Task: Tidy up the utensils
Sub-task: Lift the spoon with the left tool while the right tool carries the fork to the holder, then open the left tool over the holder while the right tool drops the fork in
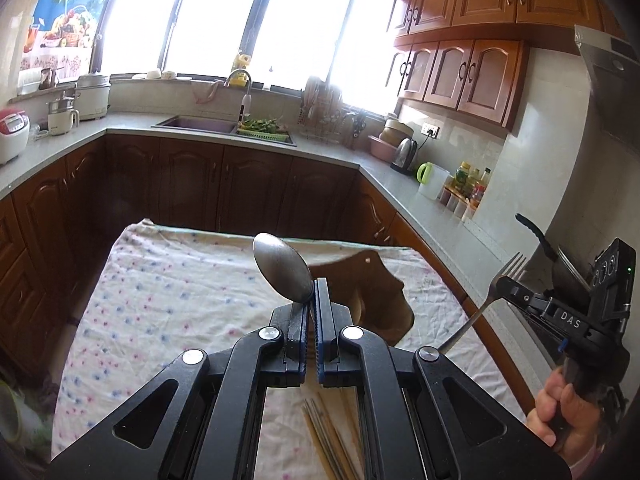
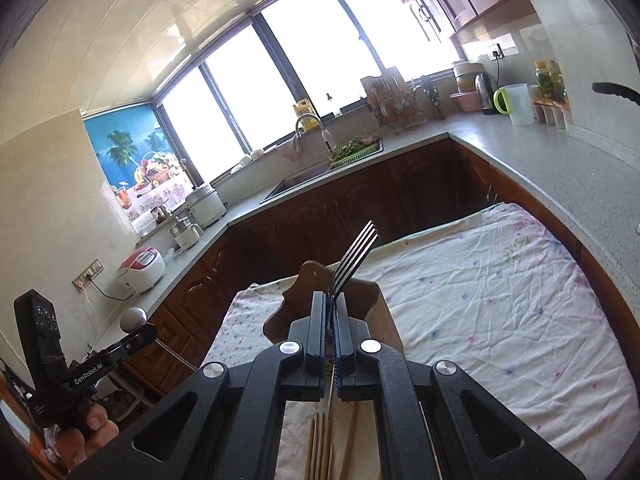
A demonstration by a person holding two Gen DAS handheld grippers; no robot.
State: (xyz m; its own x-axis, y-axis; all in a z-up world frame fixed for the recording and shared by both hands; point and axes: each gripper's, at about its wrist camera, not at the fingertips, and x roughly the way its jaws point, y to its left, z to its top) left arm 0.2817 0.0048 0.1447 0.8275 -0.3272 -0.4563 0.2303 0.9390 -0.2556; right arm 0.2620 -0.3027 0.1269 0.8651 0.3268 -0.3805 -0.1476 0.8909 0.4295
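Gripping both utensils: your left gripper [image 1: 311, 300] is clamping the spoon [image 1: 283, 267], bowl up, and your right gripper [image 2: 330, 308] is pinching the fork [image 2: 353, 258], tines up. Both are hanging over the cloth's [image 1: 168, 284] near edge, above the chopsticks [image 1: 328, 436], with the holder [image 1: 380, 300] lying beyond.

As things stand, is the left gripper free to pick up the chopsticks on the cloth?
Probably not yet: the left gripper has its jaws shut on the spoon. The chopsticks lie uncovered below it, so nothing else blocks them.
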